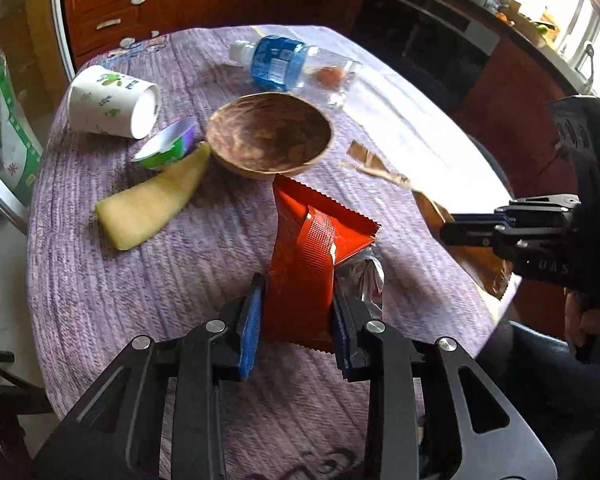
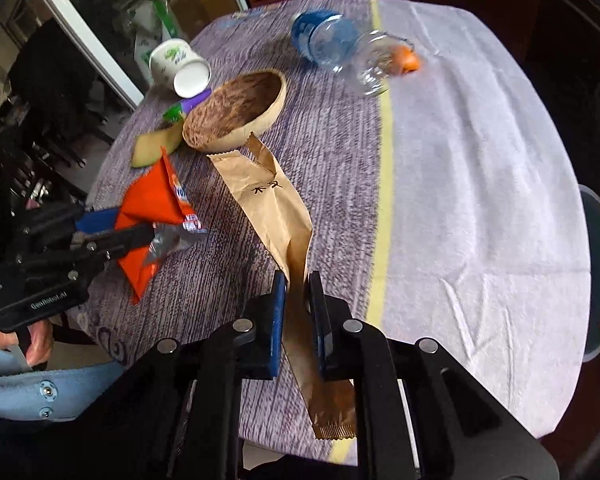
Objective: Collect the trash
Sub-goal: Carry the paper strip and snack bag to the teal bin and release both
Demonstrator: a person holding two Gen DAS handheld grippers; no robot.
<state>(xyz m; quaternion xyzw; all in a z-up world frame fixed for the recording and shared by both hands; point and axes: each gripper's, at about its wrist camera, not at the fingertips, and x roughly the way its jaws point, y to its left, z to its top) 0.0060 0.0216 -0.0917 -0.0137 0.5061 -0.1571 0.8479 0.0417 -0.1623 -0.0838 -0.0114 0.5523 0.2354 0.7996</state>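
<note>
My left gripper [image 1: 298, 286] is shut on a crumpled red snack wrapper [image 1: 308, 248] with a silver lining, held just above the purple tablecloth [image 1: 120, 292]. The same gripper [image 2: 138, 222] and red wrapper [image 2: 152, 204] show at the left of the right wrist view. My right gripper [image 2: 298, 280] is shut on a long brown paper sleeve [image 2: 276, 204], whose far end droops toward the wooden bowl [image 2: 236, 112]. In the left wrist view the right gripper [image 1: 446, 230] reaches in from the right with the brown paper sleeve [image 1: 380, 170].
On the table lie a wooden bowl [image 1: 268, 132], a tipped paper cup [image 1: 112, 104], a small green and purple cup [image 1: 170, 146], a melon rind [image 1: 156, 200] and a plastic bottle [image 1: 292, 64] with orange peel [image 2: 406, 58] behind it. A hand [image 2: 36, 344] grips the left handle.
</note>
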